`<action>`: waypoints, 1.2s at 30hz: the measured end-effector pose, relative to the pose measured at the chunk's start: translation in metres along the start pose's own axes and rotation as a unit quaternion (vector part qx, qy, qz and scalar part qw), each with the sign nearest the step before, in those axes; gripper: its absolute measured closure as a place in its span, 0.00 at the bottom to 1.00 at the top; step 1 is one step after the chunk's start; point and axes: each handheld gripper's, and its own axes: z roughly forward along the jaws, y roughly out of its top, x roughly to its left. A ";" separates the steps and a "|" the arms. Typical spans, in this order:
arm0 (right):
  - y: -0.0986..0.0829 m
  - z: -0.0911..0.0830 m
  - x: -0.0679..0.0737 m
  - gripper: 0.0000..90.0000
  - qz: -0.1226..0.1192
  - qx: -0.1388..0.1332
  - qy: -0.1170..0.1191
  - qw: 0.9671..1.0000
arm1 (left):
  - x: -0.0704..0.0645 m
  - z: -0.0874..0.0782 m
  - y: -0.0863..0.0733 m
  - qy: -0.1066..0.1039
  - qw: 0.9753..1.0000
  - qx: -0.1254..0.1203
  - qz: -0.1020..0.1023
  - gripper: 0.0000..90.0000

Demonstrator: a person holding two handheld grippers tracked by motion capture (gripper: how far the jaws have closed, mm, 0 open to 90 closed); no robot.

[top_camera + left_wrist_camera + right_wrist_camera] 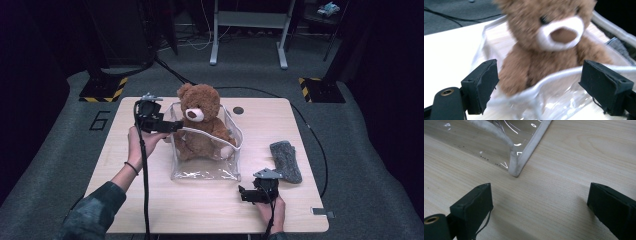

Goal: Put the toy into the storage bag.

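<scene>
A brown teddy bear (200,120) sits upright inside a clear plastic bag (205,167) at the table's middle, so the packing looks largely done; the bag's top stays open. The left gripper (172,126) hovers at the rim, jaws apart, empty. The right gripper (241,194) rests near the bag's corner, jaws wide. No readable writing appears on the bear or bag.

brown teddy bear (199,120) sitting upright inside clear white-trimmed bag (205,167), mid-table
</scene>
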 end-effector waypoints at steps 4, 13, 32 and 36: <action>0.000 0.000 0.000 0.06 0.000 0.000 -0.001 1.000 | 0.014 -0.016 -0.021 0.006 1.000 -0.014 -0.015 0.15; 0.000 0.000 0.001 0.06 -0.007 0.004 -0.003 1.000 | 0.041 -0.028 -0.084 0.030 0.999 -0.004 -0.021 0.14; 0.001 0.003 0.004 0.05 -0.018 0.007 -0.016 1.000 | 0.064 0.023 -0.216 0.064 0.996 0.062 -0.014 0.13; 0.001 0.003 0.004 0.05 -0.017 0.008 -0.017 1.000 | 0.060 0.029 -0.228 0.104 0.994 0.029 0.012 0.12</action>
